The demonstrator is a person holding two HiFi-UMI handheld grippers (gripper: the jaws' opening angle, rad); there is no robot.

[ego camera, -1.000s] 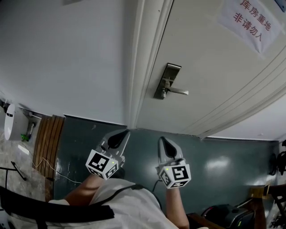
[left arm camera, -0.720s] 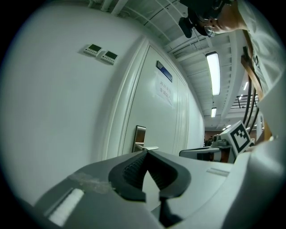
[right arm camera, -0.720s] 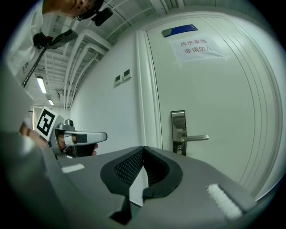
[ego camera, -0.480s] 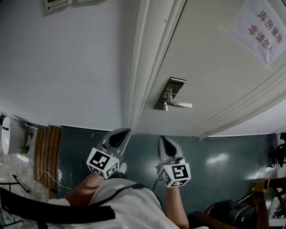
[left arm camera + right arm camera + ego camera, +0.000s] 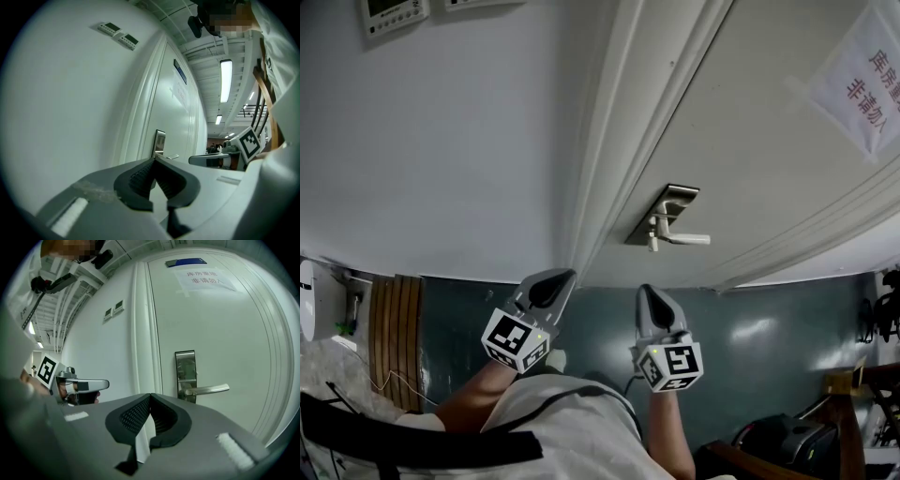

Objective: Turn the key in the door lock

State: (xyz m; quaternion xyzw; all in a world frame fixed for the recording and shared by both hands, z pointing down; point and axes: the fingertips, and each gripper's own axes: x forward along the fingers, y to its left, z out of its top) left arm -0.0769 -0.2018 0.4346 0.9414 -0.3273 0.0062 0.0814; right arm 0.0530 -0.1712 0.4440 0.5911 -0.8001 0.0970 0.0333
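Facing door lock [image 5: 664, 216], left tool [image 5: 557, 277] and right tool [image 5: 646, 292] closed, empty, well short of it

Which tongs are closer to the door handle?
Right. In the head view, the right tongs sit just below the door handle, not touching it. The left tongs are farther left, under the door frame.

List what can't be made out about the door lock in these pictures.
- Key or keyhole: none can be made out; the lock plate is tiny in the head view, steeply slanted in the left gripper view.
- Plate's bottom edge: possibly covered by the right gripper in the right gripper view.
- Paper notice: cut off by the head view's right edge.
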